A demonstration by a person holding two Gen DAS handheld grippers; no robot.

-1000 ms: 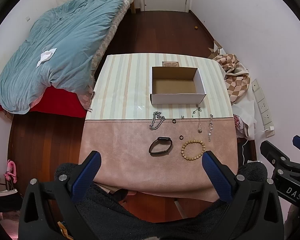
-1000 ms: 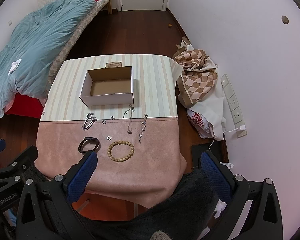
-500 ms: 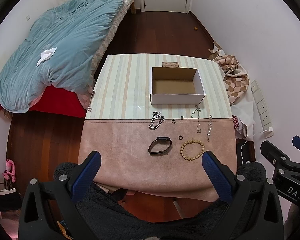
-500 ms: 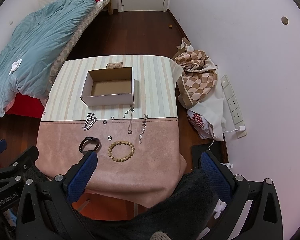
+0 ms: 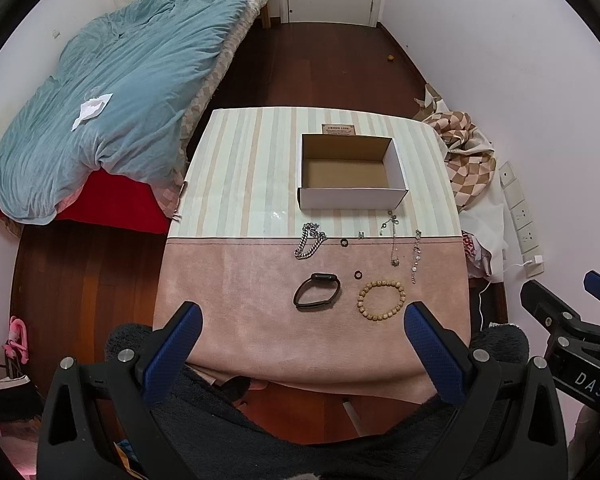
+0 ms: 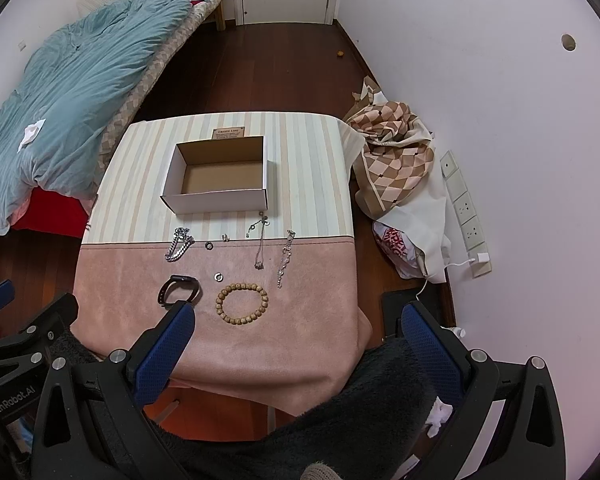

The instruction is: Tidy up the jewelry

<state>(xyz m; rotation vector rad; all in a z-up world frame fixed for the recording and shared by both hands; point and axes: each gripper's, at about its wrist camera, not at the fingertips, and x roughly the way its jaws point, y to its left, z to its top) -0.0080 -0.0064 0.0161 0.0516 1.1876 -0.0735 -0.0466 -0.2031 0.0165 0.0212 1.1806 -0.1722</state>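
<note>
An empty white cardboard box (image 5: 353, 198) (image 6: 220, 201) stands on the striped far half of the table. Nearer lie a silver chain (image 5: 309, 239) (image 6: 179, 244), a black band (image 5: 317, 297) (image 6: 179, 290), a wooden bead bracelet (image 5: 381, 299) (image 6: 242, 305), two small rings (image 5: 357, 275) (image 6: 219, 277), and two thin silver chains (image 5: 393, 240) (image 6: 285, 258). My left gripper (image 5: 300, 322) and right gripper (image 6: 296, 320) are both open and empty, held high above the table's near edge.
The table (image 5: 236, 280) has a pink cloth on its near half. A bed with a blue quilt (image 5: 112, 112) is at the left. A checked cloth pile (image 6: 396, 160) lies on the floor at the right, by the wall sockets (image 6: 466, 216).
Both views have drifted slightly; the table and jewelry sit a touch lower in the right wrist view. Nothing on the table has moved. Both grippers remain open.
</note>
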